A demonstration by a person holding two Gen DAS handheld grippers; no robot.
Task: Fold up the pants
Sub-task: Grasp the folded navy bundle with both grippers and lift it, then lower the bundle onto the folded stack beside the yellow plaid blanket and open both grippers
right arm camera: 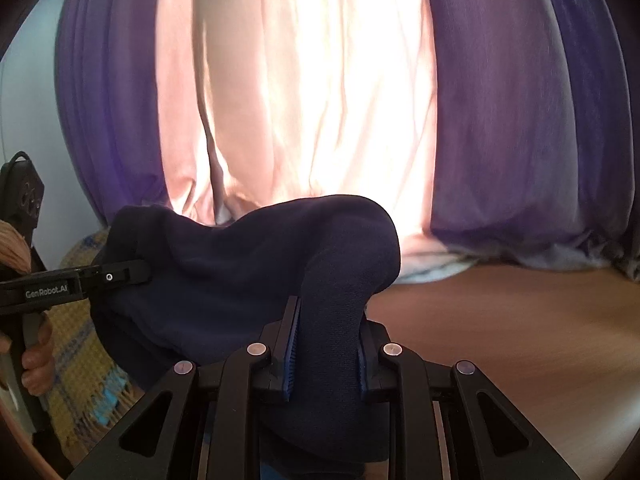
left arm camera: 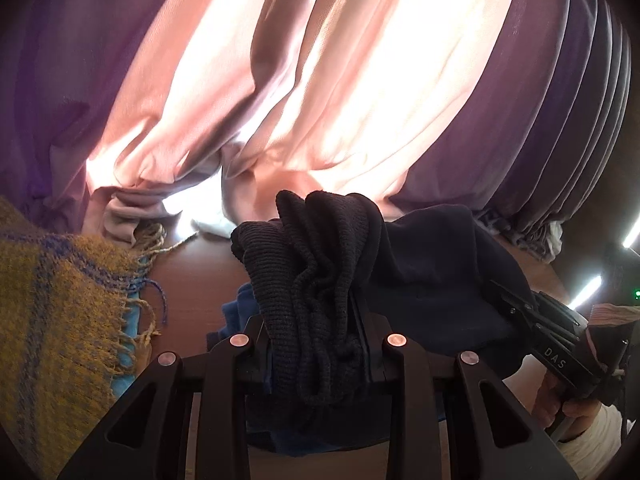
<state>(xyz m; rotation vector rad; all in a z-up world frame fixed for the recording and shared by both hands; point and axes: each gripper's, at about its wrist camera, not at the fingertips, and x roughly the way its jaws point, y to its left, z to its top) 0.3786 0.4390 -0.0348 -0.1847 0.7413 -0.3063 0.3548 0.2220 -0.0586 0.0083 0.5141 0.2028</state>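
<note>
Both grippers, left (left arm camera: 316, 344) and right (right arm camera: 326, 354), clench the dark pants (right arm camera: 240, 272) at separate spots, lifting them off the table (right arm camera: 500, 320) so the cloth can hang for folding.

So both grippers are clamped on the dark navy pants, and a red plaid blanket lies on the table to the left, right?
Not quite: the blanket is yellow with blue stripes, as the left wrist view shows. The left gripper and right gripper are indeed clamped on the pants.

Backlit pink curtain (left arm camera: 320, 80) between purple drapes (right arm camera: 500, 120); brown tabletop (right arm camera: 520, 320) below.
</note>
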